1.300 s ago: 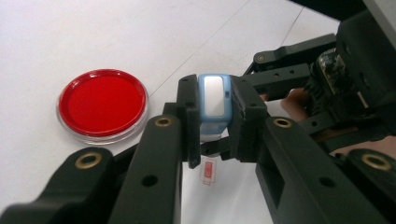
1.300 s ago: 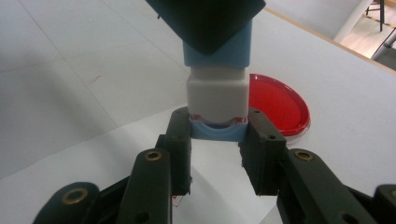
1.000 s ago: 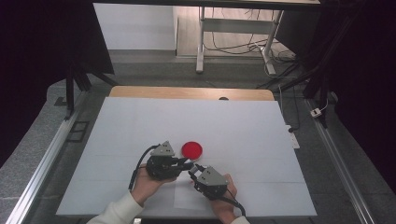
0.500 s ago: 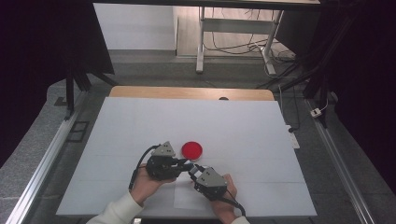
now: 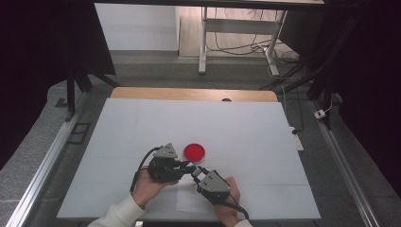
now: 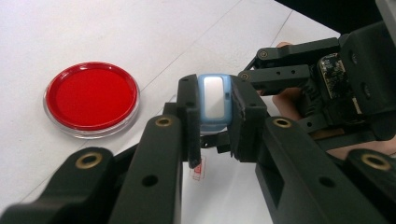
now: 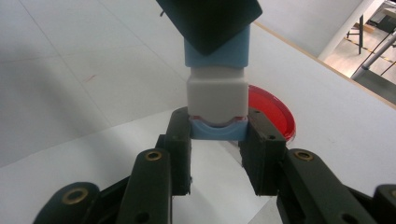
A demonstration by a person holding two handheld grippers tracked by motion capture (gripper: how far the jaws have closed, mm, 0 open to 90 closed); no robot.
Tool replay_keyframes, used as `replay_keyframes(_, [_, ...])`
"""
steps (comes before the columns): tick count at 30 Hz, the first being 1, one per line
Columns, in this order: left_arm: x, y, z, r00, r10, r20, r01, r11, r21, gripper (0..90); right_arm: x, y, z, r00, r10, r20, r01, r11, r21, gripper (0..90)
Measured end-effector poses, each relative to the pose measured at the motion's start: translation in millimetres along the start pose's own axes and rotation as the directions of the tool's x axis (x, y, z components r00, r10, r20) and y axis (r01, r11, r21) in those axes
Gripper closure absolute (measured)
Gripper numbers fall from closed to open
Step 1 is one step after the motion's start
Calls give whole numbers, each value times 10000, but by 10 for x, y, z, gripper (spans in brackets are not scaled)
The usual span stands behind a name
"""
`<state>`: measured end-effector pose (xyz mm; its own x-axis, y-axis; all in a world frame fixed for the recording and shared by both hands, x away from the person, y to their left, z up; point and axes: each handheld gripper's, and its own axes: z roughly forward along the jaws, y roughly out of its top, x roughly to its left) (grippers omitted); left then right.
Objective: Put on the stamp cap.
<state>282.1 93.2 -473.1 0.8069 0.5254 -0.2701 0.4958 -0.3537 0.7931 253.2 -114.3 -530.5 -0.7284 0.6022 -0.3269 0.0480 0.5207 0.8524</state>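
Note:
A small light-blue and white block [image 6: 214, 100] is held between both grippers, just above the white table [image 5: 246, 132]. My left gripper [image 6: 215, 116] is shut on its light-blue end. My right gripper [image 7: 218, 135] is shut on the opposite blue end [image 7: 218, 129], with the white middle section [image 7: 217, 93] rising from its jaws toward the left gripper's black jaw. In the high view, the left gripper [image 5: 188, 166] and right gripper [image 5: 196, 172] meet tip to tip near the front edge. A round red dish [image 5: 195, 151] lies flat just behind them.
A loose white sheet [image 5: 189, 201] lies under the hands, with a small red mark [image 6: 197, 171] on it. A wooden strip [image 5: 189, 93] borders the table's far edge. Metal rails [image 5: 47, 161] run along both sides.

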Motion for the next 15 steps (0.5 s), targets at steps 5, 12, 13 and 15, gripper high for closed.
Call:
replay_keyframes(5, [2, -8, 13, 9999, -119, 65, 119, 9999, -17, 763, -1, 8, -14, 10000, 14, -5, -14, 10000, -71, 647])
replay_keyframes(12, [32, -14, 17, 9982, -385, 460, 386, 9993, -10, 764, 23, 29, -42, 9997, -237, 0, 237, 9994, -265, 646])
replay_keyframes(13, [32, -15, 19, 9985, -357, 426, 357, 9994, -11, 764, 18, 24, -42, 9997, -225, -67, 223, 9992, -327, 646])
replay_keyframes(15, [25, -15, 29, 9991, -284, 311, 283, 9996, 37, 764, 15, 34, -31, 9996, -289, -58, 288, 9994, -201, 645])
